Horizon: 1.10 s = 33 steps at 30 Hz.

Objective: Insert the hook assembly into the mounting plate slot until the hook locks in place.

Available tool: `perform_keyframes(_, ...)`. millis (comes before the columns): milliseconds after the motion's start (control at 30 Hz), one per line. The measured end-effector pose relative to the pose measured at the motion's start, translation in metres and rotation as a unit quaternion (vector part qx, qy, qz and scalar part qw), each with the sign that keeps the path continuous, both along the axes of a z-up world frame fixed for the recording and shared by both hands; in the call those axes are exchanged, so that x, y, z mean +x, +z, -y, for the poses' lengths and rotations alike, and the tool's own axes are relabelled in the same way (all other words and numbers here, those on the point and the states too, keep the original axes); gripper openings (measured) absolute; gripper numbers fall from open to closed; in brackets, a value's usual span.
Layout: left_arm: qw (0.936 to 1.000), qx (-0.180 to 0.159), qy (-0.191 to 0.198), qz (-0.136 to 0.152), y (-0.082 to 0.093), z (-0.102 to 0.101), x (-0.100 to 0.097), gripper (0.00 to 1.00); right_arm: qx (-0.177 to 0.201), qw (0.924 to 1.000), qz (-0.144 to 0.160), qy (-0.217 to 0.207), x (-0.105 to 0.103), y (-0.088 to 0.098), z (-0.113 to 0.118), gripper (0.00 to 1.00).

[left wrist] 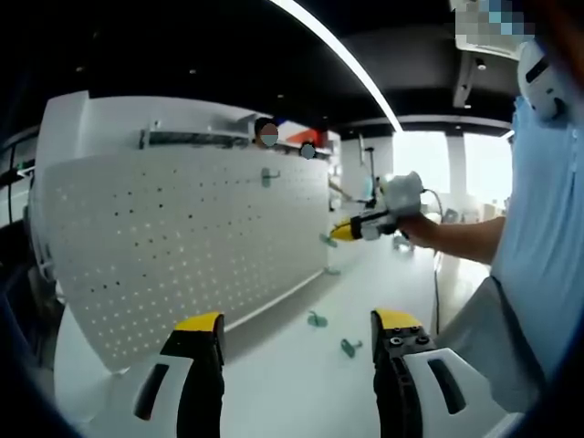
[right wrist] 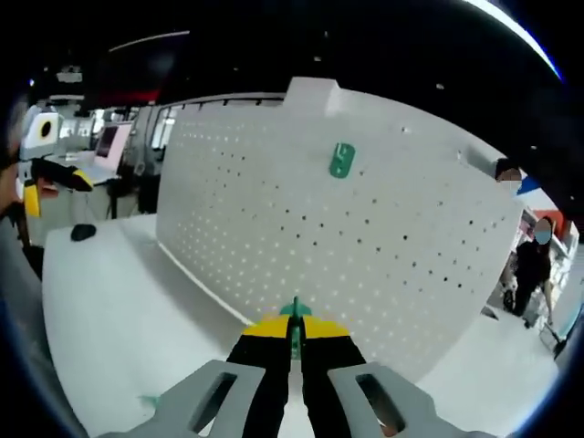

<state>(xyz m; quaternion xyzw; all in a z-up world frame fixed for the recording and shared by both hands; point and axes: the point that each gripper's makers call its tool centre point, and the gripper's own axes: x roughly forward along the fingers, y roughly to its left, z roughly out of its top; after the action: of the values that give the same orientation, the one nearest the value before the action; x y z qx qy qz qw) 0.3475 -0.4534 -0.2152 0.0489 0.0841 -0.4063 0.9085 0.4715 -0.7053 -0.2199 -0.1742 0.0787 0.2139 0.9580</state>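
Observation:
A white perforated mounting plate [left wrist: 182, 246] [right wrist: 365, 237] stands upright on the white table. One green hook [right wrist: 341, 161] [left wrist: 267, 175] hangs high on it. My right gripper [right wrist: 294, 334] is shut on a green hook assembly [right wrist: 294, 312], whose tip pokes out just in front of the plate's lower part. In the left gripper view that right gripper [left wrist: 351, 230] is held by a hand near the plate's far end, with a green piece [left wrist: 328, 241] at its tip. My left gripper [left wrist: 297, 333] is open, its jaws wide apart with nothing between them, over the table.
Loose green hooks [left wrist: 317, 319] [left wrist: 349, 347] lie on the table [left wrist: 292, 383] ahead of the left gripper, and another [left wrist: 332, 271] lies near the plate's base. A person's arm and light-blue shirt [left wrist: 547, 255] are at the right. A dark object [right wrist: 83, 233] lies on the table.

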Motion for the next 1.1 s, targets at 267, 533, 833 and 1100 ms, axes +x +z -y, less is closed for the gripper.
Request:
perform_keyframes(267, 1.0, -0.001, 0.0, 0.0, 0.0, 0.001, 0.0, 0.67, 0.017, 0.9986, 0.049, -0.008, 0.006, 0.033, 0.0, 0.01)
perform_keyframes(533, 1.0, -0.001, 0.0, 0.0, 0.0, 0.0, -0.001, 0.67, 0.031, 0.9956, 0.087, -0.016, 0.008, 0.055, 0.002, 0.01)
perform_keyframes(833, 1.0, -0.001, -0.002, 0.0, -0.001, 0.001, -0.002, 0.66, 0.054, 0.9906, 0.124, -0.019, 0.011, 0.084, 0.003, 0.01)
perform_keyframes(1100, 1.0, -0.003, 0.0, 0.0, -0.001, -0.001, -0.002, 0.66, 0.065, 0.9853, 0.156, -0.02, 0.016, 0.107, 0.002, 0.01)
